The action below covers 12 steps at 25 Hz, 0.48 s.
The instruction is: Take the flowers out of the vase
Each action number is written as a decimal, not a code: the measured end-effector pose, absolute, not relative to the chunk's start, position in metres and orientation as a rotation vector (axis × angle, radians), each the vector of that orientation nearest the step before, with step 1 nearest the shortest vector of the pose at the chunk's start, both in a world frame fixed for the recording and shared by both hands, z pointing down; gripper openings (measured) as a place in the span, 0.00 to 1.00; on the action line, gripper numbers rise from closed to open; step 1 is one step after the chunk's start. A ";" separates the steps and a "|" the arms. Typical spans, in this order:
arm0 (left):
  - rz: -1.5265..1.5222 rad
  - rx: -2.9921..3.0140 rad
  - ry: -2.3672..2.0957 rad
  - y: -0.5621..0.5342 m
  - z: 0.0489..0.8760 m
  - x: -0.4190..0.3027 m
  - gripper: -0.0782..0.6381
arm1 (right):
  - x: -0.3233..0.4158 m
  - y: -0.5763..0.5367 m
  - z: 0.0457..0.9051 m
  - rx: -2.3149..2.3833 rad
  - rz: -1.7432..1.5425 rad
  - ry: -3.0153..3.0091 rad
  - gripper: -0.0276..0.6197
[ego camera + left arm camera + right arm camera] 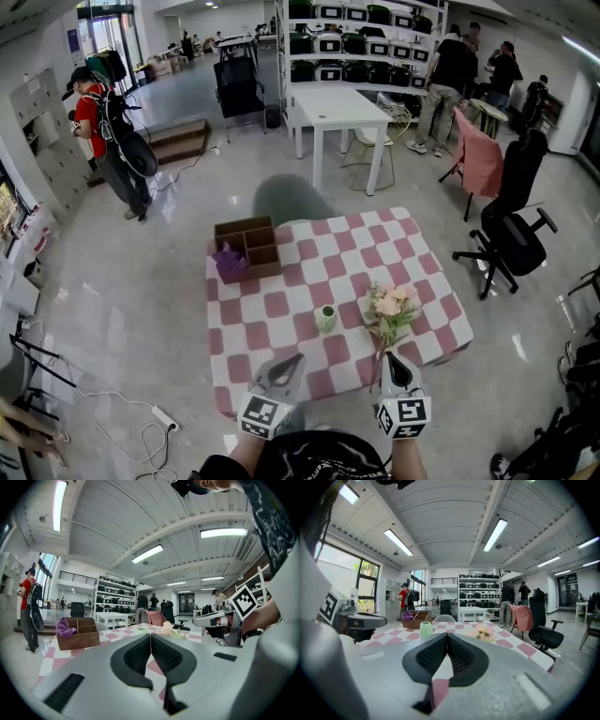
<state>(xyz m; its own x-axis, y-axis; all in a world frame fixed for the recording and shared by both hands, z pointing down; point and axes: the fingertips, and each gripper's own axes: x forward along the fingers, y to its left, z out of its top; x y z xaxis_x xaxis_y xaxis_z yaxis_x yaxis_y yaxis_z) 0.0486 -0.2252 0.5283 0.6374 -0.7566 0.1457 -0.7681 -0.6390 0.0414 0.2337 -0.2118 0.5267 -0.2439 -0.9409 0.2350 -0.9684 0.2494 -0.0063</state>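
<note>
At the near edge of the table [274, 307], the left gripper [294, 360] and right gripper [393, 359] hover level. Each has its jaws pressed together on nothing (idle, I judge). The flowers [391, 307] lie flat toward the right edge, just beside the empty vase [325, 319], so they look already out. Only the head view shows their stems reaching back beside the right gripper; its own view shows just blossoms beyond shut jaws.

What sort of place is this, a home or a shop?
Most likely a big open lab or workshop hall: tall shelving stacked with storage bins at the back, a plain white table and a black office chair on a polished floor, strip lights overhead.
</note>
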 end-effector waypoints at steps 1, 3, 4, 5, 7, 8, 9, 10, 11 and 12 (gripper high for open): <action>0.176 2.751 -1.286 -0.225 0.529 0.049 0.13 | 0.234 -0.212 0.527 1.807 0.223 -2.333 0.05; 0.175 2.750 -1.286 -0.225 0.529 0.050 0.13 | 0.235 -0.211 0.527 1.808 0.224 -2.334 0.05; 0.175 2.749 -1.286 -0.224 0.529 0.050 0.13 | 0.236 -0.211 0.528 1.808 0.225 -2.333 0.05; 0.176 2.748 -1.287 -0.224 0.529 0.049 0.13 | 0.235 -0.211 0.528 1.807 0.226 -2.333 0.05; 0.176 2.744 -1.288 -0.224 0.530 0.048 0.12 | 0.235 -0.210 0.529 1.805 0.226 -2.330 0.05; 0.176 2.740 -1.289 -0.223 0.531 0.047 0.13 | 0.235 -0.210 0.529 1.803 0.225 -2.329 0.05; 0.176 2.735 -1.292 -0.223 0.533 0.047 0.12 | 0.235 -0.210 0.530 1.801 0.224 -2.329 0.05; 0.177 2.730 -1.294 -0.223 0.535 0.046 0.12 | 0.235 -0.209 0.530 1.799 0.223 -2.328 0.05; 0.179 2.726 -1.297 -0.223 0.537 0.046 0.13 | 0.235 -0.209 0.531 1.797 0.222 -2.326 0.05; 0.182 2.723 -1.299 -0.223 0.538 0.045 0.13 | 0.235 -0.209 0.531 1.795 0.222 -2.324 0.05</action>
<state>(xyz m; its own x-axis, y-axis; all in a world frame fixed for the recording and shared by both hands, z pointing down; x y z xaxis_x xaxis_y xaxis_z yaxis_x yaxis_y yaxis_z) 0.0453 -0.2227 0.5385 0.6245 -0.7647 0.1590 -0.7789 -0.6247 0.0549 0.2350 -0.2089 0.5314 -0.2450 -0.9381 0.2448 -0.9675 0.2529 0.0011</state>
